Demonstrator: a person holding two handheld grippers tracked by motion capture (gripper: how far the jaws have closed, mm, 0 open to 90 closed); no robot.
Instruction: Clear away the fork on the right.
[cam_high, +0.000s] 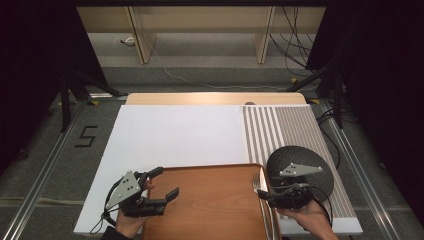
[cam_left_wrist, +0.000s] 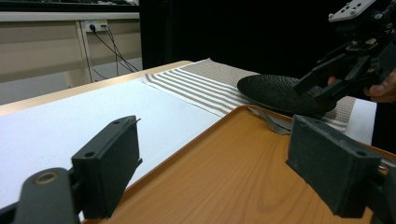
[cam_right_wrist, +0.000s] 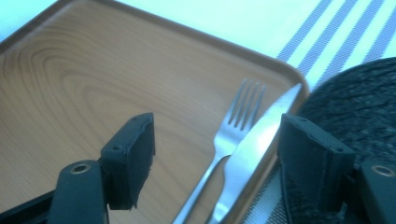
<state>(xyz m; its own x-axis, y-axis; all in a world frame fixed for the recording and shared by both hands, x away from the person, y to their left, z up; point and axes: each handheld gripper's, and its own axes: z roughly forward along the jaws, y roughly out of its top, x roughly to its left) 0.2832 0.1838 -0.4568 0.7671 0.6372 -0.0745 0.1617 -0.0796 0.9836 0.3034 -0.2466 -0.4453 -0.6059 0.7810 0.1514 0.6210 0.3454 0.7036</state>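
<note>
A wooden tray (cam_high: 210, 205) lies at the table's near edge. A metal fork (cam_right_wrist: 236, 121) and a knife (cam_right_wrist: 264, 128) lie side by side at its right end, the knife resting against the rim. My right gripper (cam_right_wrist: 219, 158) is open just above them, with both between its jaws and nothing held. The high view shows the right gripper (cam_high: 263, 194) over the tray's right edge. My left gripper (cam_high: 165, 183) is open over the tray's left part and holds nothing. A black round plate (cam_high: 300, 162) sits just right of the tray.
The plate rests on a brown and white striped placemat (cam_high: 280, 130) at the table's right. A white sheet (cam_high: 175, 135) covers the rest of the table top. Beyond the far edge are a grey floor, cables and wooden furniture legs.
</note>
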